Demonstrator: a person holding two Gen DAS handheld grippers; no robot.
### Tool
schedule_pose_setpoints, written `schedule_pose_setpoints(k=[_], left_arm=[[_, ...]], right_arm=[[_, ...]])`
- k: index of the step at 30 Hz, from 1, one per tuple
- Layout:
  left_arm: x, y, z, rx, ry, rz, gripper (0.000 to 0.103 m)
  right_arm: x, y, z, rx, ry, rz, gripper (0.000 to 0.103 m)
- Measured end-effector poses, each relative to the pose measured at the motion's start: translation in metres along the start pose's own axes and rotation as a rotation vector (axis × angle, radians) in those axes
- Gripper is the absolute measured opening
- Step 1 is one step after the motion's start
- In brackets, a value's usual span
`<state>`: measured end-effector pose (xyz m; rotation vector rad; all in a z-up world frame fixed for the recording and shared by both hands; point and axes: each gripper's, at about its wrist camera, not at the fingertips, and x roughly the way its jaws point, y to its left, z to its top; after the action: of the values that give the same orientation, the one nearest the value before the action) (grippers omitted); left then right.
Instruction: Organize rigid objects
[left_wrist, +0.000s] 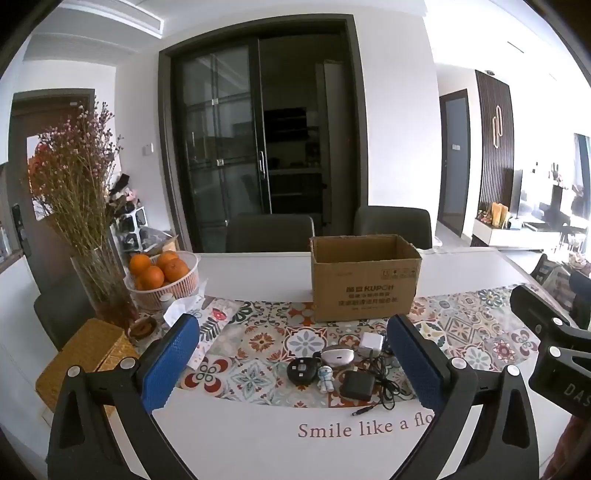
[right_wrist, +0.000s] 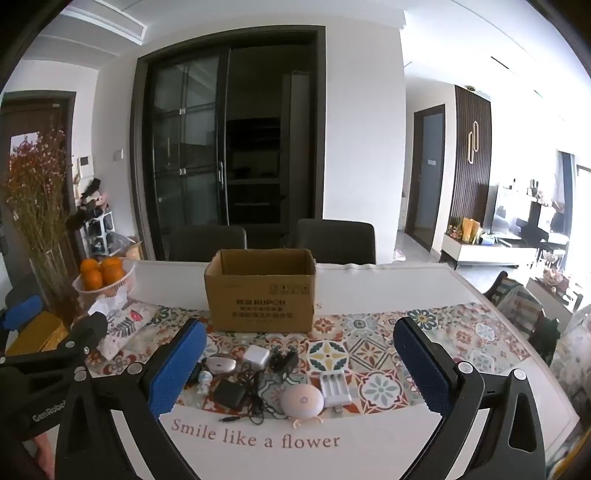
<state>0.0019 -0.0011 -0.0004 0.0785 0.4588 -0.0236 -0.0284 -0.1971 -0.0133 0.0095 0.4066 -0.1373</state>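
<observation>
Right, small gadgets sit clustered on the patterned table mat (right_wrist: 369, 332): black power adapter (right_wrist: 229, 394), white charger cube (right_wrist: 256, 356), round pink night light (right_wrist: 302, 402), white battery charger (right_wrist: 335, 388). Behind them stands the open cardboard box (right_wrist: 260, 291). Left gripper (left_wrist: 293, 360) and right gripper (right_wrist: 299, 363) both hover spread wide, empty.

Brown box (right_wrist: 260, 295), floral-tiled mat (right_wrist: 369, 343)

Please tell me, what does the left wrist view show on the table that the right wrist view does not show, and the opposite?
Only the left wrist view shows the round black key fob. Only the right wrist view shows the white battery charger and the round pink device. Both views show the open cardboard box, the white adapter, the black adapter with its cable, and the oranges.
</observation>
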Motion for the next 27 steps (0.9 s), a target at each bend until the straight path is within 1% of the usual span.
schedule_pose_setpoints(k=[2, 10, 27], left_arm=[[-0.0017, -0.0006, 0.004, -0.003, -0.007, 0.008, 0.103], [-0.0056, 0.004, 0.0, -0.02, -0.054, 0.015, 0.103], [-0.0034, 0.0025, 0.0, -0.009, -0.041, 0.006, 0.103]], right_arm=[[-0.0007, -0.0011, -0.0001, -0.004, -0.014, -0.007, 0.102], [0.0021, 0.0012, -0.0009, 0.006, -0.01, 0.002, 0.102], [0.0028, -0.0013, -0.0013, 0.01, -0.007, 0.005, 0.102]])
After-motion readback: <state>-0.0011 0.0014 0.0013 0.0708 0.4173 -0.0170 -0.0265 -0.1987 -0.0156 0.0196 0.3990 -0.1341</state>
